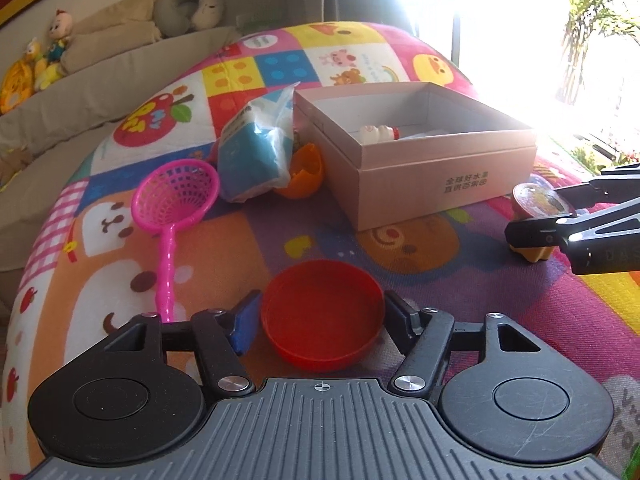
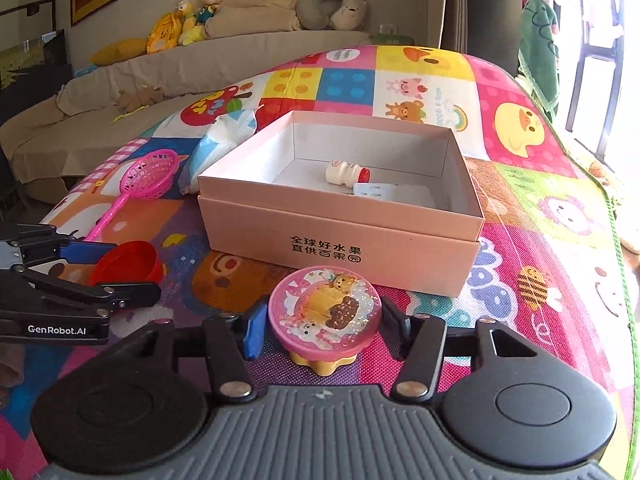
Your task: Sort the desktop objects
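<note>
Left gripper (image 1: 322, 322) clamped on shallow red plastic bowl (image 1: 322, 316), low over the patchwork play mat (image 1: 460, 280). Right gripper (image 2: 322, 330) clamped on pink-lidded glitter toy jar (image 2: 324, 312), just before the open pink cardboard box (image 2: 340, 240). Small white bottle (image 2: 346, 172) lies inside.

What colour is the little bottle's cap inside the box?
Red cap on a white bottle; clearest in the right wrist view.

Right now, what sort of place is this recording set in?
Probably a home living room: a sofa with plush toys along the wall, and a children's patchwork mat covering the work surface.
</note>
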A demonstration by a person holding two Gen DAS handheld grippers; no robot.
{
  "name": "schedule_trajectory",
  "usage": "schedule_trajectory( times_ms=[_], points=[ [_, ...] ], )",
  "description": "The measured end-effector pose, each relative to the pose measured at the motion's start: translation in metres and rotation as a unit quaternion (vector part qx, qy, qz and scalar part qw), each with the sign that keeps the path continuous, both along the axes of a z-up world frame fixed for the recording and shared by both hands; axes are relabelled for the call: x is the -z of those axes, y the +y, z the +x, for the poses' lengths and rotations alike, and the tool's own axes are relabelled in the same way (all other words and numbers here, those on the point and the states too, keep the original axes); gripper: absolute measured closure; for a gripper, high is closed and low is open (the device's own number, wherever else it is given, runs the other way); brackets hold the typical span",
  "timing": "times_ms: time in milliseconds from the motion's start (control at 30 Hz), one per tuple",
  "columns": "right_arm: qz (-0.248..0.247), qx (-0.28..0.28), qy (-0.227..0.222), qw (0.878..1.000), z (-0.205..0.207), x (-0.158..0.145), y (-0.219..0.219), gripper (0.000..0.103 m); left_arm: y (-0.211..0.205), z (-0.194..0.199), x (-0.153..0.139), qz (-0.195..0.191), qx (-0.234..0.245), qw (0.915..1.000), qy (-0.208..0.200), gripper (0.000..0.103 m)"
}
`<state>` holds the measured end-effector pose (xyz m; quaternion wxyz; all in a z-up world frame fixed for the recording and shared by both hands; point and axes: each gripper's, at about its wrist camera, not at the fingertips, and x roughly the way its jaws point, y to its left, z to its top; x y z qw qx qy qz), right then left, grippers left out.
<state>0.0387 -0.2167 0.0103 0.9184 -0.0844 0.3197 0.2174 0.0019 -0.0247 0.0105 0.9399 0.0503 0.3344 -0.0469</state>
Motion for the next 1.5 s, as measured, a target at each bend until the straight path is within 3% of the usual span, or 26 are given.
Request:
schedule_trajectory(
  times_ms=[133,333,433,533,633,733,833,1033,1167,1267,1433,1500],
  points=[
    [0.014,-0.020,0.003,1.000,-0.017,-0.023,-0.017,0.047,-0.003,-0.006,-0.030,-0.024,0.019,0.9990,-0.032,0.034],
    [0.076,-0.012,-0.108,0.991,-0.027,-0.116,-0.050,0.047,-0.031,0.013,-0.097,0.003,0.063,0.9880,-0.141,0.034],
    [0.093,0.013,-0.141,0.986,-0.011,-0.141,-0.057,0.047,-0.045,0.041,-0.106,0.004,0.069,0.9860,-0.151,0.034],
    [0.115,0.023,-0.128,0.985,0.016,-0.150,-0.057,0.047,-0.050,0.071,-0.105,-0.029,0.082,0.9877,-0.130,0.032],
    [0.121,0.024,-0.101,0.987,0.048,-0.148,-0.048,0.047,-0.047,0.085,-0.091,-0.038,0.068,0.9917,-0.102,0.021],
    [0.101,0.039,-0.078,0.991,0.079,-0.137,-0.036,0.047,-0.032,0.072,-0.075,-0.038,0.064,0.9929,-0.093,0.012],
    [0.087,0.055,-0.046,0.994,0.117,-0.118,-0.023,0.047,-0.017,0.059,-0.058,-0.030,0.050,0.9952,-0.079,0.009],
    [0.062,0.089,-0.038,0.993,0.168,-0.086,0.004,0.043,0.023,0.046,-0.035,-0.031,-0.009,0.9984,-0.047,0.008],
    [0.068,0.079,-0.026,0.994,0.159,-0.078,0.012,0.042,0.050,0.037,-0.026,-0.036,-0.063,0.9964,-0.044,0.007],
    [0.062,0.042,-0.020,0.997,0.141,-0.080,0.027,0.041,0.064,0.034,-0.020,-0.037,-0.099,0.9935,-0.042,0.006],
    [0.072,-0.018,0.004,0.997,0.129,-0.084,0.072,0.033,0.073,0.024,-0.014,-0.017,-0.125,0.9909,-0.046,0.003],
    [0.075,-0.033,0.009,0.997,0.131,-0.086,0.095,0.025,0.079,0.018,-0.013,-0.011,-0.131,0.9903,-0.046,0.003]
  ],
)
